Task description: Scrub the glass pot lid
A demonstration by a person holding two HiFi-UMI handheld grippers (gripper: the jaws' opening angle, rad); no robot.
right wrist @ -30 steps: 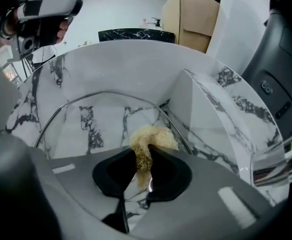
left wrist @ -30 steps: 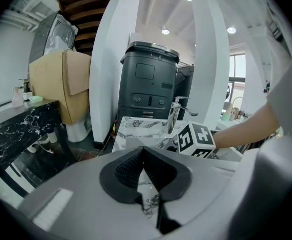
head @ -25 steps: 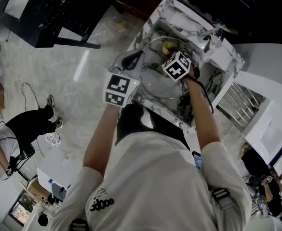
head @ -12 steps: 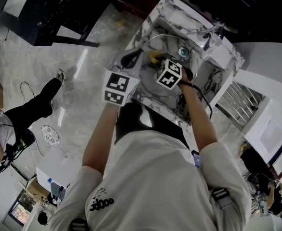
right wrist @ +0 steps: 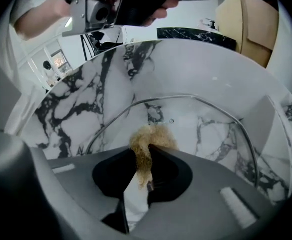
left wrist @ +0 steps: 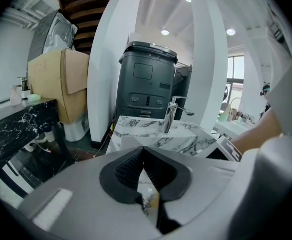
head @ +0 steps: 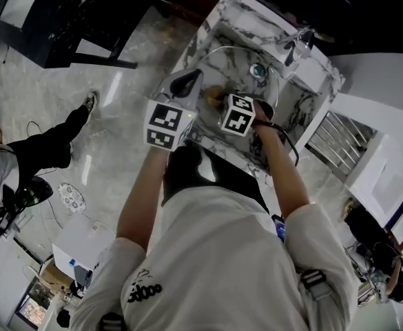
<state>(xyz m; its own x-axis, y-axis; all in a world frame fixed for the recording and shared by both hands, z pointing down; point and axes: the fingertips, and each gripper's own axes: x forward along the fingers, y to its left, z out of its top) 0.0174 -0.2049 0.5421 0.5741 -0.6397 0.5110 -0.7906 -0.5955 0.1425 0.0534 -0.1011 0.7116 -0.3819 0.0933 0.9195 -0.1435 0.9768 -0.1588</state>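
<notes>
- The glass pot lid (right wrist: pixel 200 129) sits inside the marble sink (head: pixel 251 16). Its broad face is turned toward the right gripper (right wrist: pixel 145 156), and its metal rim arcs across the basin. It is round, so no long axis shows.
- The right gripper's fingers are clenched on a golden scrubber (right wrist: pixel 148 139), which presses against the glass.
- The left gripper (left wrist: pixel 143 151) is at the sink's near-left edge, its fingers pressed together with nothing visible between them.
- A faucet (left wrist: pixel 170 116) stands on the sink's far rim.
</notes>
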